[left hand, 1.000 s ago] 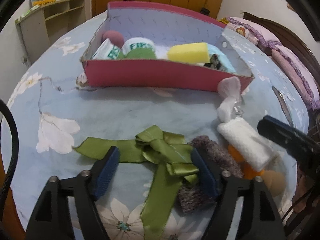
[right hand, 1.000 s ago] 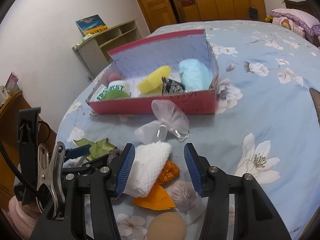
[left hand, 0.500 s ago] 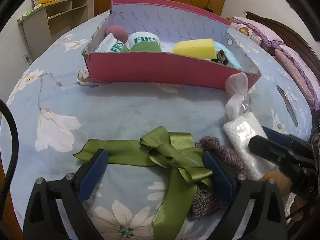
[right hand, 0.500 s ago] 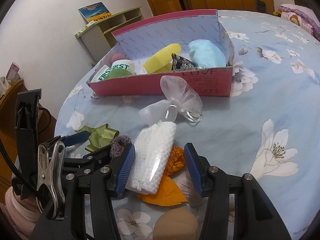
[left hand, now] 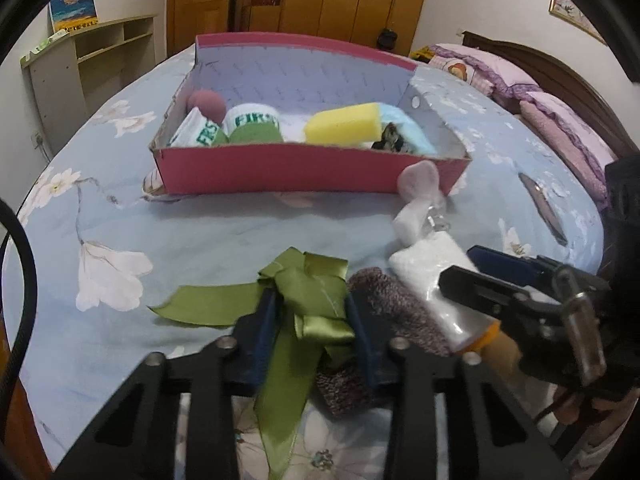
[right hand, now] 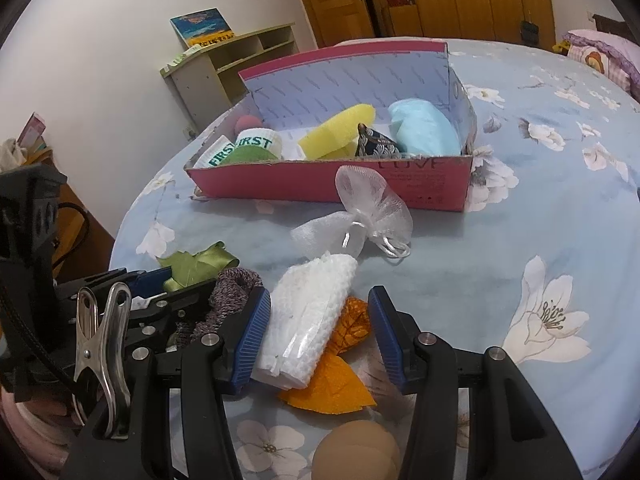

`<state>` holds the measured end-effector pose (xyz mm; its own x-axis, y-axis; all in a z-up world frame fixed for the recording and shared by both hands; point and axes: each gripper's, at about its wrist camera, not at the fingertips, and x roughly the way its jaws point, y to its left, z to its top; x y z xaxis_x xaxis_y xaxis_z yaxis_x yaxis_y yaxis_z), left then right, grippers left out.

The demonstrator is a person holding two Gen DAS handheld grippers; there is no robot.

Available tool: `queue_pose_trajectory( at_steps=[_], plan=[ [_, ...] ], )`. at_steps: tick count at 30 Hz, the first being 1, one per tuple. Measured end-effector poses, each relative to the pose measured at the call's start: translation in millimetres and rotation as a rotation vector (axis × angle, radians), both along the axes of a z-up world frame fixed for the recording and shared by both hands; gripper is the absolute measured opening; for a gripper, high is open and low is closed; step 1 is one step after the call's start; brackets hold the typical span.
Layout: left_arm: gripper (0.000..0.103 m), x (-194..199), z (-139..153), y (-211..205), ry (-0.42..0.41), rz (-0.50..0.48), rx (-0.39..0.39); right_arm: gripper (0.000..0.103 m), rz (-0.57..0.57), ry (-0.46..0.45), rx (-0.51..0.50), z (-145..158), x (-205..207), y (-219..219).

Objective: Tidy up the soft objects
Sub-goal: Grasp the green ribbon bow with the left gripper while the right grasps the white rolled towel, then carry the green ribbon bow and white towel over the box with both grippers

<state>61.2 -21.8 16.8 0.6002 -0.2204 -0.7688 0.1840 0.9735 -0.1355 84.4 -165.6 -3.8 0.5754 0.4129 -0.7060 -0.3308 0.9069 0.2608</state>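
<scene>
lower centre of the left wrist view: my left gripper (left hand: 310,326), jaws closing, both blue pads pressed against the knot of the green ribbon bow (left hand: 308,300), its tails trailing left and down over the floral bedsheet (left hand: 240,236). just right of the bow lies a grey-brown knitted roll (left hand: 396,304). lower centre of the right wrist view: my right gripper (right hand: 318,330), jaws apart, straddling a white wrapped cloth (right hand: 308,320); its left pad touches the cloth, its right pad stands clear, beside an orange fabric (right hand: 336,380). above it lies a white mesh pouch (right hand: 372,208). upper centre: the pink box (right hand: 320,184), holding a yellow sponge (right hand: 340,136) and a pale blue bundle (right hand: 424,128).
</scene>
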Motion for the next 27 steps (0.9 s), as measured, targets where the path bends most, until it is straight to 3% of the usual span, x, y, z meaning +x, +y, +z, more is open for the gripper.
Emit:
queue_pose_trajectory(
  at_steps=[3,8,13,16,27],
  plan=[
    [0.025,-4,7,4,-0.022,0.009,-0.002,0.052,0.009,-0.019,-0.002,2,-2,1],
    [0.024,-6,17,17,-0.055,0.042,-0.021,0.051,0.029,-0.023,-0.006,1,-2,4],
    [0.024,-8,21,25,-0.070,0.055,-0.024,0.025,0.027,-0.035,-0.034,0,-3,7],
    [0.024,-9,21,28,-0.072,0.059,-0.028,0.017,0.030,-0.033,-0.008,1,-3,5],
    [0.024,-9,29,33,-0.092,0.080,-0.031,0.013,0.048,-0.140,0.048,26,-17,1]
  ],
)
